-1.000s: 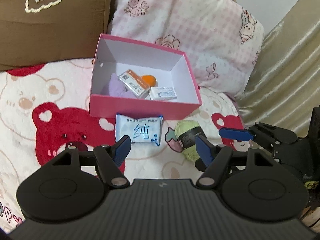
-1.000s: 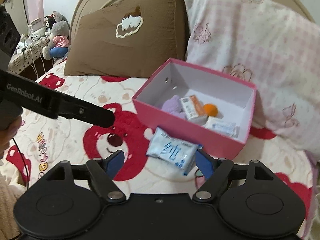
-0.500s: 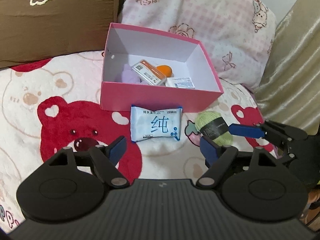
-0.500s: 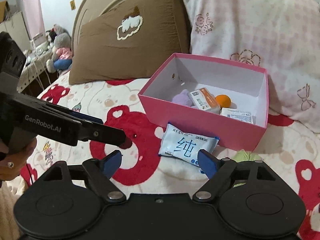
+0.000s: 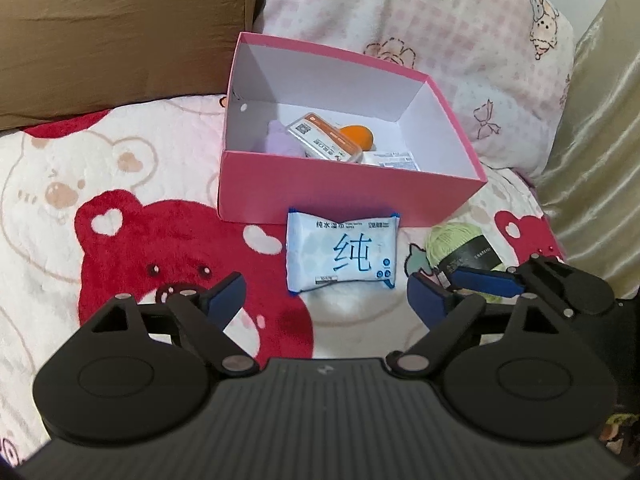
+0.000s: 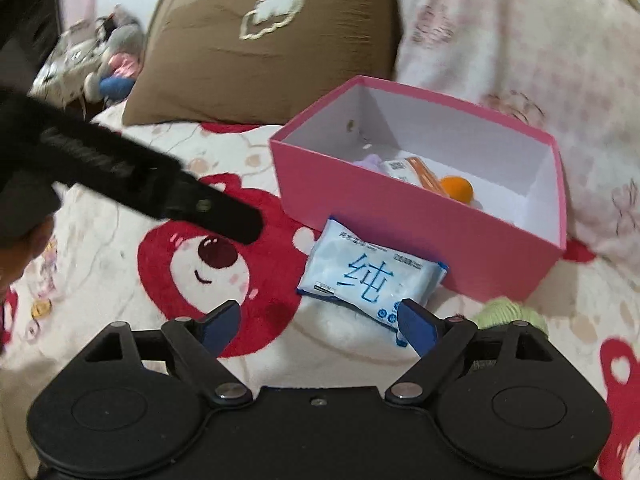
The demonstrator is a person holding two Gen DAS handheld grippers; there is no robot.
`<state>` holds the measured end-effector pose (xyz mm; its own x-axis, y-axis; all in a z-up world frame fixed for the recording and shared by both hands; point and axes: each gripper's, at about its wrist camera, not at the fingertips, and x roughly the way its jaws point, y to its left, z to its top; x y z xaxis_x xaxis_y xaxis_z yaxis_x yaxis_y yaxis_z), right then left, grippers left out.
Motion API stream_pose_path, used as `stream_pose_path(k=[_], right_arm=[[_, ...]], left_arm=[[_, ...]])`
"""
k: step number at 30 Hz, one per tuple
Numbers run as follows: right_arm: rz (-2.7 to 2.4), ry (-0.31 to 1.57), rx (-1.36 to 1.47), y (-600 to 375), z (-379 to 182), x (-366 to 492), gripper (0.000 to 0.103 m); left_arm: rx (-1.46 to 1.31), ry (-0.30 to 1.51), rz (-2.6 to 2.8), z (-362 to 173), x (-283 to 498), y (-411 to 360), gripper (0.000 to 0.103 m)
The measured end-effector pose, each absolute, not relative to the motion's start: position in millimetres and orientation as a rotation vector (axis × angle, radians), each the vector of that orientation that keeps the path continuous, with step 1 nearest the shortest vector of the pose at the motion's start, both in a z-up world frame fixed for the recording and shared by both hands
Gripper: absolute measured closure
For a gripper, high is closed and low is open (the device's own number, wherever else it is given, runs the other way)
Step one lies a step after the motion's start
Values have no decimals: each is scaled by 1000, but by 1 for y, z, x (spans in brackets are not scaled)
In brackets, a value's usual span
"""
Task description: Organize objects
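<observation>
Two grippers, left gripper (image 5: 324, 292) and right gripper (image 6: 318, 320), wide open, just opened more, holding nothing | wipes pack (image 5: 342, 254) just ahead of both | yarn ball (image 5: 460, 246) by right gripper's fingers (image 5: 484, 282)

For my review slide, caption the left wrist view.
Open left gripper above blue wet-wipe packet lying before pink cardboard box; green yarn ball beside it.

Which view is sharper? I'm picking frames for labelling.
Left wrist view: crisp, the print on the wet wipes pack reads clearly, and fisheye bending shows at the edges. Right wrist view: motion blur smears the brown pillow and the left hand-held gripper.
</observation>
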<state>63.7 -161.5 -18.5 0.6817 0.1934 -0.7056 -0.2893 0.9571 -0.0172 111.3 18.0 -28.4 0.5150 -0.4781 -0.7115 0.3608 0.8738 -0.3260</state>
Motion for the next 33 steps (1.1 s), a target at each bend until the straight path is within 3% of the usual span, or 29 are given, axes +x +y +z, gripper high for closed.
stream_pose_path(k=[33], right_arm=[[80,694,60,-208,-82,104,15]], left_arm=[[-231,881,-496,-108,158,-13,19]])
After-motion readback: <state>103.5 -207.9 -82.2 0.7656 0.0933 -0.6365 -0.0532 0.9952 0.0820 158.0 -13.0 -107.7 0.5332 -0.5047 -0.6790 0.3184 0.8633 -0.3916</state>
